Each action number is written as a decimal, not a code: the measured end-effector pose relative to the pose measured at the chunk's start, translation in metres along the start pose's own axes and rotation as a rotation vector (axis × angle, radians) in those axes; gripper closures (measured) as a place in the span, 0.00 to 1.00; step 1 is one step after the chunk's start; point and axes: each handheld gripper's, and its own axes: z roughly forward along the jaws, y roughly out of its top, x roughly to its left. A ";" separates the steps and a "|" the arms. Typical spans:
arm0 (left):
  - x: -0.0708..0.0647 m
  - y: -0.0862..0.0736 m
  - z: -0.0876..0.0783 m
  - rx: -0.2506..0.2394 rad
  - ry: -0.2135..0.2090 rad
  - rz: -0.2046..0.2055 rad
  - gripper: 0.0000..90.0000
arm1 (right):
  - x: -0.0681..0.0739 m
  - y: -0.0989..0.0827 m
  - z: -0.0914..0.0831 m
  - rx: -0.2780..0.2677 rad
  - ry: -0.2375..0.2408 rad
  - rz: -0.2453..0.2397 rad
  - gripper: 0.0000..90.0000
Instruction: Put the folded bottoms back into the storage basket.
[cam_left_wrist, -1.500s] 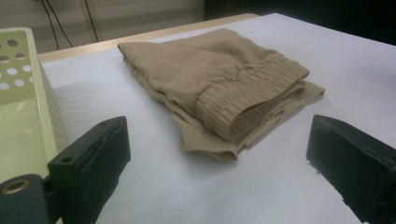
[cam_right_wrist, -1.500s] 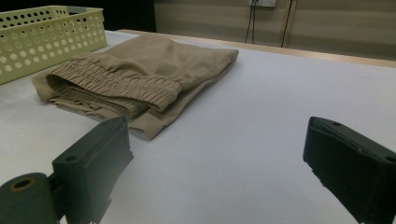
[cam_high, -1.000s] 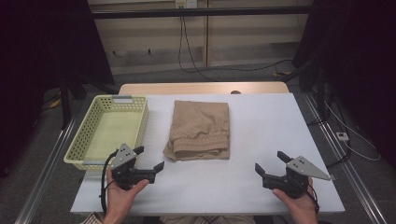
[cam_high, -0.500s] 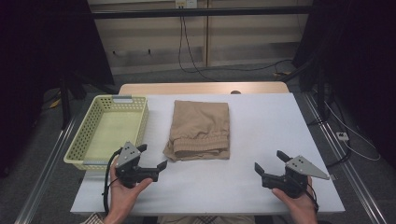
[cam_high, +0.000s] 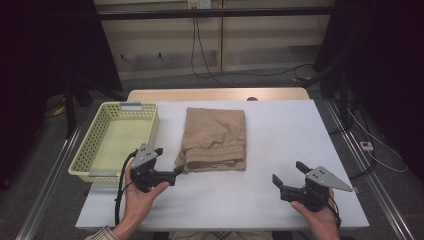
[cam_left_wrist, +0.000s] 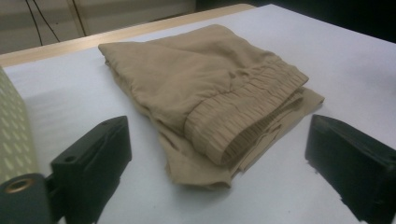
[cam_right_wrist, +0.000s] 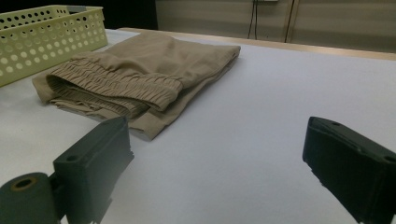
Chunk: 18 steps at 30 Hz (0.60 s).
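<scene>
White bench (cam_high: 280, 150) carries folded tan shorts (cam_high: 216, 137) mid-surface, beside a yellow basket (cam_high: 116, 140); left gripper (cam_high: 167, 162) nears their corner, fingers wide; right gripper (cam_high: 287, 175) wide too, well apart; soft, light, floppy cloth; best pinched at the elastic waistband (cam_left_wrist: 243, 112).

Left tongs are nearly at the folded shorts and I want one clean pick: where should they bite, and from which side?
Grip the near-left corner of the shorts at the gathered waistband, coming in low along the table from the near-left, where the open left tongs already point. The waistband is the thickest stacked edge, and it faces them, so one bite probably takes all the layers.
</scene>
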 end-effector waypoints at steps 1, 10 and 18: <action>0.000 0.000 0.000 0.000 0.000 0.000 0.09 | 0.000 0.000 0.000 0.000 0.000 0.000 0.09; -0.001 0.007 0.018 0.017 0.003 0.019 0.08 | 0.000 0.000 0.000 -0.002 0.004 -0.001 0.08; -0.003 0.019 0.037 0.039 -0.003 0.024 0.07 | 0.001 0.000 0.000 0.000 0.007 -0.001 0.08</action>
